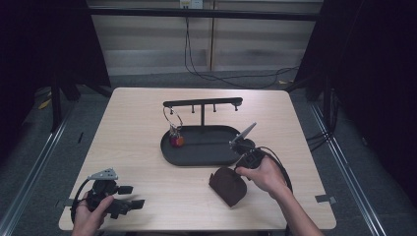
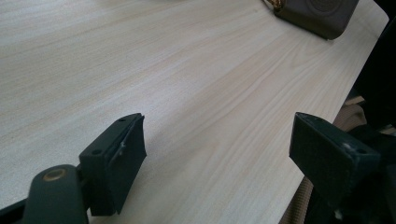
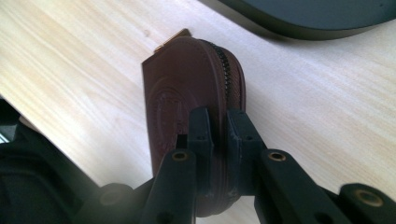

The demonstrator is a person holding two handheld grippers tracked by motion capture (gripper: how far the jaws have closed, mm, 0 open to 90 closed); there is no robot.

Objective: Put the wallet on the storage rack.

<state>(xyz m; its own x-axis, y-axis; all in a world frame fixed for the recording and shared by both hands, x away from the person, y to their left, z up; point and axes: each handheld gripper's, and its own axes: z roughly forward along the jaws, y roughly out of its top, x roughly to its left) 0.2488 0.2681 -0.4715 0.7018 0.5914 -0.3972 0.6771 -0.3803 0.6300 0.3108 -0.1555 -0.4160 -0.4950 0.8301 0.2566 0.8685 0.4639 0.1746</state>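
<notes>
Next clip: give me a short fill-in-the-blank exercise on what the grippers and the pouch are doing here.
1. The right gripper is shut on the brown ____.
2. The left gripper hovers over the table with its jaws ____.
3. A key ring hangs from the rack above the black ____.

Missing words: pouch; open; tray.

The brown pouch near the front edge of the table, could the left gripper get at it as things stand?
Probably yes. The left gripper is open and holds nothing, and bare table lies between it and the brown pouch. But the right gripper is already shut on the pouch's zipper edge, so only the near side is free.
</notes>
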